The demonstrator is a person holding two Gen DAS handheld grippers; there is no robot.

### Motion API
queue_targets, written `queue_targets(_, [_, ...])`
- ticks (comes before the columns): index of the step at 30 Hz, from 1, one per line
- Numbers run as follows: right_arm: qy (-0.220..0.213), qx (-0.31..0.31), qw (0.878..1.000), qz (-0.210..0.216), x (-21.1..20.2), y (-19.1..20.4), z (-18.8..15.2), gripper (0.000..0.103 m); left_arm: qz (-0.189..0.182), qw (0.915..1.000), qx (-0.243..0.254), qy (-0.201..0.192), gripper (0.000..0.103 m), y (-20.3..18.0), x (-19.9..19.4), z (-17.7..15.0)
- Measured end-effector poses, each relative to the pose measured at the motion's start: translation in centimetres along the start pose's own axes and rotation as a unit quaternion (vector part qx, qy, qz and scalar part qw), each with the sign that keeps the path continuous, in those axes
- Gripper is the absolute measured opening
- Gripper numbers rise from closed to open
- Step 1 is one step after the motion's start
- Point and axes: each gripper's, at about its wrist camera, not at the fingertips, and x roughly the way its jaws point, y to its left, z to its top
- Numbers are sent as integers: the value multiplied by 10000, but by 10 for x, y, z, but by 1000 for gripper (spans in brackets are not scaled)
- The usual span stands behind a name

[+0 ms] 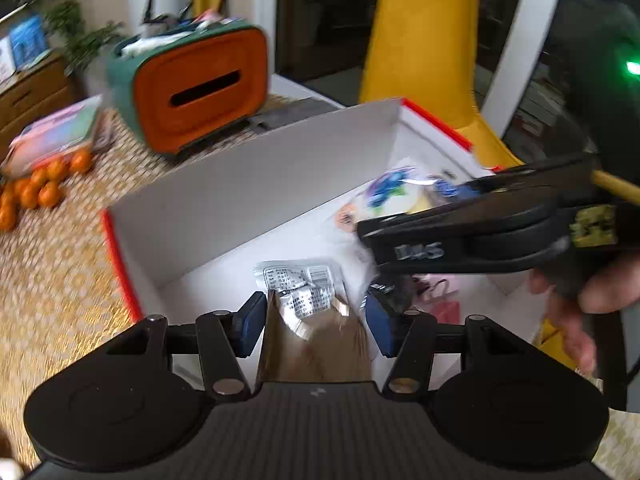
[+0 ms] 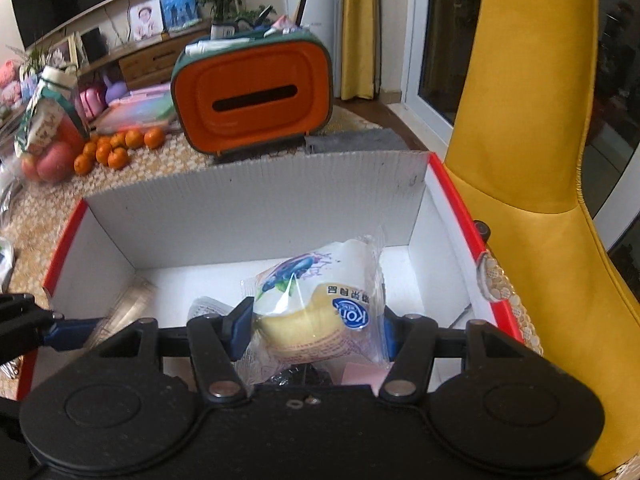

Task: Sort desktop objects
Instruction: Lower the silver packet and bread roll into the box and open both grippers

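Observation:
A white box with a red rim (image 1: 256,184) (image 2: 248,200) stands on the table. My left gripper (image 1: 314,320) is over its left part, jaws apart, with a brown and silver snack packet (image 1: 312,312) lying between the fingers; whether they press it I cannot tell. My right gripper (image 2: 316,330) is over the box's right part, its fingers at both sides of a clear-wrapped yellow cake (image 2: 320,304), which also shows in the left wrist view (image 1: 396,196). The right gripper's body crosses the left wrist view (image 1: 480,232).
An orange and green tissue box (image 2: 256,96) (image 1: 196,88) stands behind the box. Tangerines (image 2: 116,148) (image 1: 36,192), apples (image 2: 48,160) and books (image 1: 60,132) lie at the left. A yellow chair (image 2: 532,128) is at the right. A grey cloth (image 2: 356,140) lies behind the box.

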Motion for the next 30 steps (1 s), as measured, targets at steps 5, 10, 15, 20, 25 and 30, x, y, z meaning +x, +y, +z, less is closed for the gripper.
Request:
queue_targets(5, [111, -123, 9999, -3, 4, 3, 0, 58, -25, 9999, -11, 143, 53, -1, 9, 1])
queue_targets(10, [292, -118, 9995, 61, 11, 2, -2, 60, -34, 9998, -140, 135, 53, 6, 10, -3])
queue_targets(15, [228, -111, 9997, 42, 4, 2, -1, 70, -92, 9997, -225, 38, 53, 8, 2, -5])
queue_targets(20, [108, -161, 9998, 58, -10, 2, -4, 71, -178, 9994, -292, -96, 53, 7, -13, -8])
queue_targets(25, [-68, -159, 9998, 137, -30, 2, -9, 71, -178, 9988, -379, -270, 53, 6, -31, -13])
queue_targets(30, [-259, -190, 9992, 218, -53, 7, -16, 72, -221, 9977, -467, -447, 53, 7, -55, -23])
